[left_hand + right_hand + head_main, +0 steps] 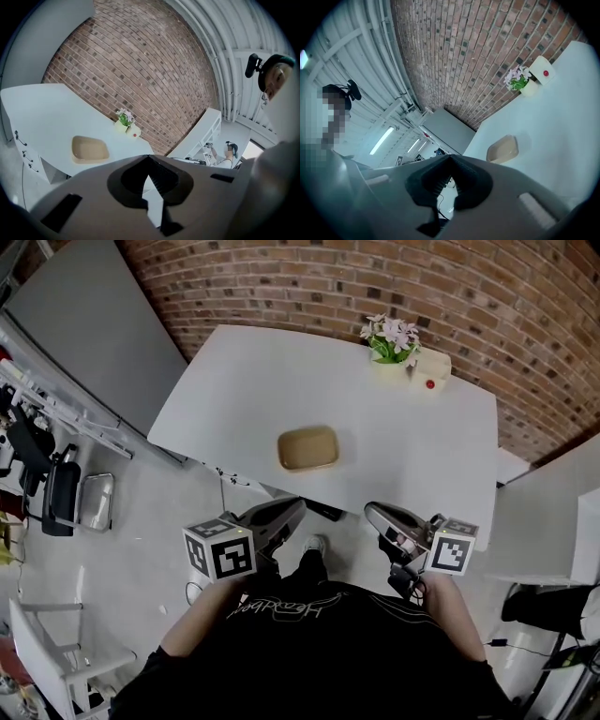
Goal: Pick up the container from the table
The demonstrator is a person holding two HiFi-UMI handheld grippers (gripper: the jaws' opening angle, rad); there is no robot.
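Observation:
A shallow tan container (307,448) lies empty on the white table (234,381), near its front edge. It also shows in the left gripper view (89,149) and in the right gripper view (502,149). Both grippers hang short of the table edge, close to my body. My left gripper (298,505) (149,157) is below and slightly left of the container, jaws together, holding nothing. My right gripper (372,511) (449,157) is below and to the right of it, also shut and empty. Neither touches the container.
A small pot of pink flowers (392,341) and a white box with a red button (429,371) stand at the table's far edge by the brick wall (525,324). A grey panel (94,324) leans at the left. White shelving (562,531) stands at the right.

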